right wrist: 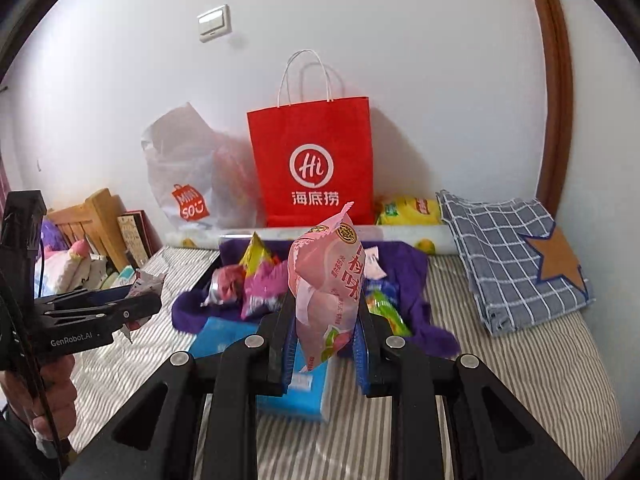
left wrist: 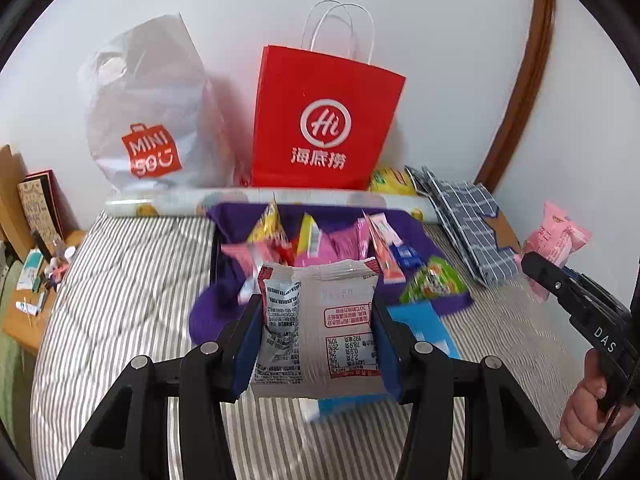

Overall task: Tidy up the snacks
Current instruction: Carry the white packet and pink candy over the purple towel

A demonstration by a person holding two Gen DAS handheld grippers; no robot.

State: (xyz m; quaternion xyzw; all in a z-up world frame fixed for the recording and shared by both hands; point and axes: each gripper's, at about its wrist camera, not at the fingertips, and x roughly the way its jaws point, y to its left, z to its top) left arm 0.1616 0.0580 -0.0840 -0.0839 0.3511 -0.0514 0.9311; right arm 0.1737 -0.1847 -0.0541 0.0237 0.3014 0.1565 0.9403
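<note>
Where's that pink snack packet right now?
The pink snack packet is clamped upright in the right hand-held gripper, held above the blue box, in front of the purple cloth and red paper bag.

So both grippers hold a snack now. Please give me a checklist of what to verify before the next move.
1. Left gripper grips the grey snack packet between both jaws: ok.
2. Right gripper grips the pink snack bag, upright: ok.
3. The two grippers are apart: ok.
4. Red paper bag stands upright against the wall: ok.
5. Red paper bag mouth open enough: cannot tell.
6. Loose snacks still on the purple cloth: not ok.
</note>
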